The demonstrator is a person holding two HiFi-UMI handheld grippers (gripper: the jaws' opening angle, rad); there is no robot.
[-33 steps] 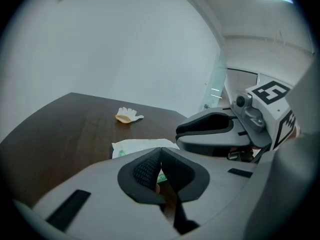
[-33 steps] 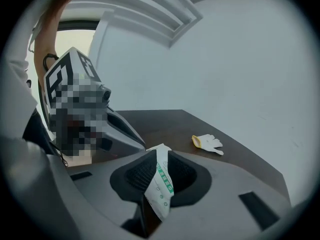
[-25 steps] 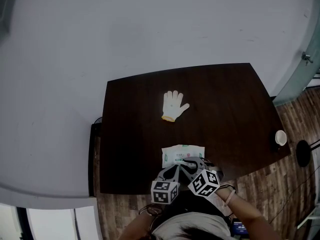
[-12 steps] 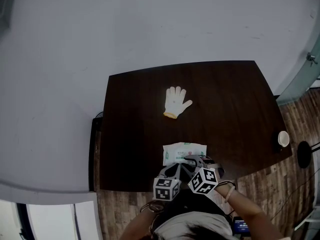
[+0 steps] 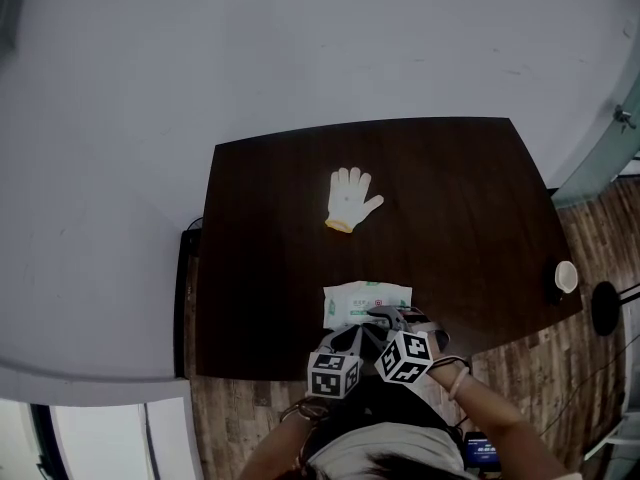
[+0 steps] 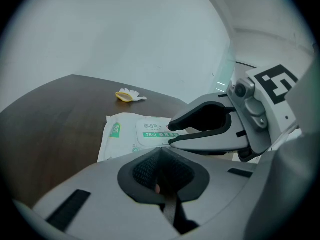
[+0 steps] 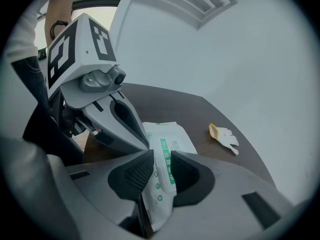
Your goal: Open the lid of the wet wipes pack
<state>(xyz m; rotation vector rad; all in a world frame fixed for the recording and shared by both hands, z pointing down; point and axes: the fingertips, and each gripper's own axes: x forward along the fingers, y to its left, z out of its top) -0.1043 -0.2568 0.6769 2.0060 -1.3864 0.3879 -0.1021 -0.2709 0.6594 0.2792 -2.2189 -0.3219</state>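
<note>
The white wet wipes pack (image 5: 367, 301) lies on the dark table (image 5: 450, 198) close to its near edge, with its lid flat and closed (image 6: 152, 132). My right gripper (image 5: 387, 318) is at the pack's near end. In the right gripper view the pack's edge (image 7: 167, 144) runs between the jaws of the right gripper (image 7: 162, 171); they are opening and the pads look just off it. My left gripper (image 5: 358, 334) sits beside it on the left, its tip (image 7: 145, 144) at the pack's edge. Its pads (image 6: 150, 169) are together with nothing held.
A white glove (image 5: 350, 197) lies near the table's middle, beyond the pack. At the table's right edge stands a small white cup (image 5: 567, 276). The person's arms and body are at the near edge.
Both grippers have sunk a little at the pack's near end. The pack has stayed about where it was.
</note>
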